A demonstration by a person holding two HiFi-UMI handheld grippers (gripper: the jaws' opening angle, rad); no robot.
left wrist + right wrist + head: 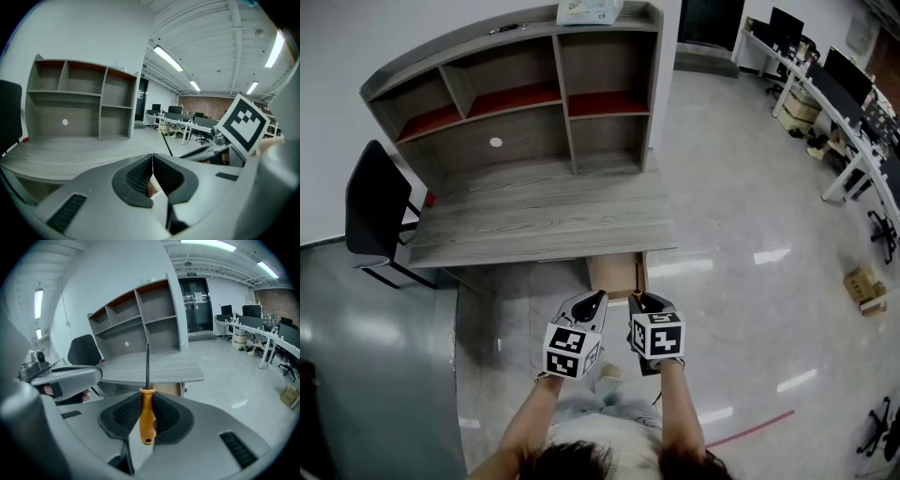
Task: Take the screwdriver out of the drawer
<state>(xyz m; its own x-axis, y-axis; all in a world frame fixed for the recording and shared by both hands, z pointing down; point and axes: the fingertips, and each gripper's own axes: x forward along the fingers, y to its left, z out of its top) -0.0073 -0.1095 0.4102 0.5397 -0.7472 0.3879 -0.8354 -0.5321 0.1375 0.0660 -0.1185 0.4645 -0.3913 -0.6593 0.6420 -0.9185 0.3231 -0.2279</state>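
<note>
Screwdriver point(147, 414) is out, so I'd call the job all but done. My right gripper point(147, 397) is clamped on its orange handle, with the shaft pointing up the frame toward the desk point(544, 220). The drawer point(614, 274) stands open under the desk edge, centre of the head view. My left gripper point(152, 161) has its jaws together on nothing. Both sit side by side at lower centre, forearms stretched ahead, tips angled down. All that's left, I reckon, is to carry it clear.
</note>
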